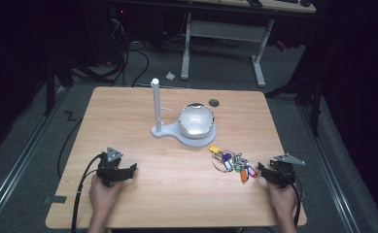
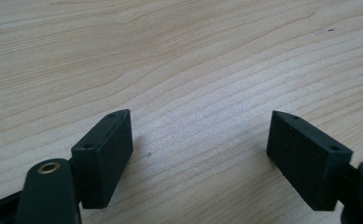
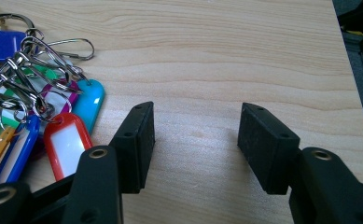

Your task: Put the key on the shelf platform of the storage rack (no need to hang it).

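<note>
A bunch of coloured key tags [image 1: 232,163] on metal rings lies on the wooden table [image 1: 177,204], right of centre. In the right gripper view the key tags [image 3: 39,112] lie just left of my right gripper [image 3: 193,135], whose jaws stand open over bare wood. My right gripper [image 1: 265,172] rests near the table's right front, a short way right of the tags. My left gripper [image 1: 128,171] sits at the left front, held by a hand; its own view shows the left gripper [image 2: 198,144] open wide with nothing between the jaws.
A white stand with an upright post [image 1: 155,104] and a shiny metal bowl [image 1: 195,120] on its base sits at the table's middle back. A dark round hole [image 1: 214,102] lies behind it. Cables and a desk frame stand on the floor beyond.
</note>
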Demonstrator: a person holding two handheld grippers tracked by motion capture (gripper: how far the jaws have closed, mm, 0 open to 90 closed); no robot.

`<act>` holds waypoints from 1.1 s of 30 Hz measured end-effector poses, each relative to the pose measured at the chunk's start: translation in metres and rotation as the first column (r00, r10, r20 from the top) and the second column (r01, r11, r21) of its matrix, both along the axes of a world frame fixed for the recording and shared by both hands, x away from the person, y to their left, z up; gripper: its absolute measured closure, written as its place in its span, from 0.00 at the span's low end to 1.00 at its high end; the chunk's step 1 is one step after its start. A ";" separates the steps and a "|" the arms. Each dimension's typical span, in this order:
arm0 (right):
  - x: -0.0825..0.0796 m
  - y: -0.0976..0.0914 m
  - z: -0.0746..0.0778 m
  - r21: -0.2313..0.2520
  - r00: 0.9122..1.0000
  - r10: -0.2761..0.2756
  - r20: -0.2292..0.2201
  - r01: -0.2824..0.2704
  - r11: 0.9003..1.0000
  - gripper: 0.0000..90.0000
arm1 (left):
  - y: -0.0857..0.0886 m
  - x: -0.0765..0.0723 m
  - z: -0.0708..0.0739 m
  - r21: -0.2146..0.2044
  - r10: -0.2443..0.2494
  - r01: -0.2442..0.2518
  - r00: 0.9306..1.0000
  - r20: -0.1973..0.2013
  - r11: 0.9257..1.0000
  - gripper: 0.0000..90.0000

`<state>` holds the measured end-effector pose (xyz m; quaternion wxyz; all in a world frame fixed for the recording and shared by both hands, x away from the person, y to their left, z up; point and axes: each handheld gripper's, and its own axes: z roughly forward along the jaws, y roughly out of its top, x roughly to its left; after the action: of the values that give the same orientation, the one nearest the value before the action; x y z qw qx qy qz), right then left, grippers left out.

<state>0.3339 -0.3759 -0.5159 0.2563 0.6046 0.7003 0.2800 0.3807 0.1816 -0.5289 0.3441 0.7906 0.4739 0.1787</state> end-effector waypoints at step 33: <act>-0.005 -0.003 0.006 0.054 1.000 0.004 0.018 -0.005 0.999 0.52 | 0.000 0.000 0.000 0.000 0.000 0.000 1.000 -0.001 1.000 0.25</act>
<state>0.3289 -0.3790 -0.5100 0.2454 0.6071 0.6917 0.3046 0.3808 0.1816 -0.5288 0.3439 0.7907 0.4739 0.1786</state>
